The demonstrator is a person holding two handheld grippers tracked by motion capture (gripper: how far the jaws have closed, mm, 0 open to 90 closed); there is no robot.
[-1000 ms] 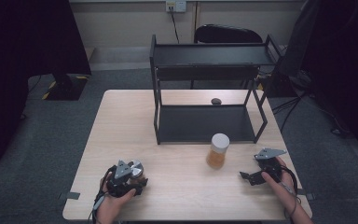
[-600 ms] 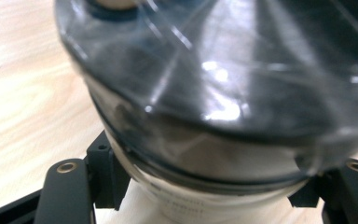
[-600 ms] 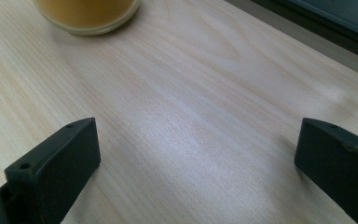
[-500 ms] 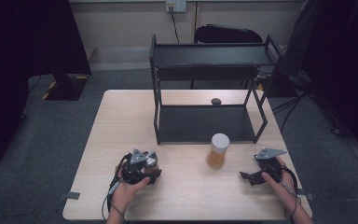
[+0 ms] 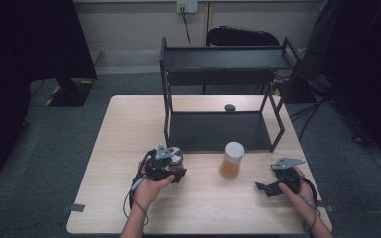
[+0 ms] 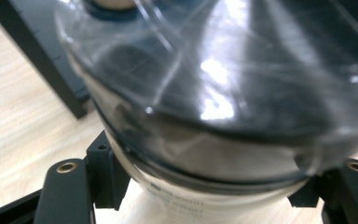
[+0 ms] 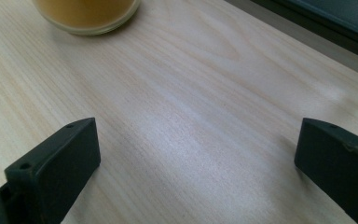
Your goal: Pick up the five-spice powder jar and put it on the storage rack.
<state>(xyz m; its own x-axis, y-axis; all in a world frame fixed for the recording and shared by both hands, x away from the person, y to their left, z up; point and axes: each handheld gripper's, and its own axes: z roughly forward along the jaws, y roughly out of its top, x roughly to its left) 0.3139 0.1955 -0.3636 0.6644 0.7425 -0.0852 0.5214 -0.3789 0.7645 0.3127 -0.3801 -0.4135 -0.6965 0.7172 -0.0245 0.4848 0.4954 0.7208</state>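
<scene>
On the near half of the wooden table [image 5: 119,148], just in front of the black two-tier shelf [image 5: 218,64], the left gripper [image 5: 164,167] holds a clear jar with a grey lid [image 5: 173,157], its jaws clamped on the jar's lower body, as the left gripper view confirms: the two black jaws press either side of the jar [image 6: 205,121], whose shiny lid looms close to the lens. The right gripper [image 5: 277,186] rests low near the table's right edge, jaws spread wide and holding nothing; its own view shows bare wood between them and the base of an amber-filled jar with a white lid [image 5: 231,159] just ahead. That second jar stands upright between the two grippers, close to the shelf's lower tier. The step in hand appears to be transport of the gripped jar toward the shelf. Next, the left gripper would need to carry it forward, clear of the front post, and set it level on a tier.
</scene>
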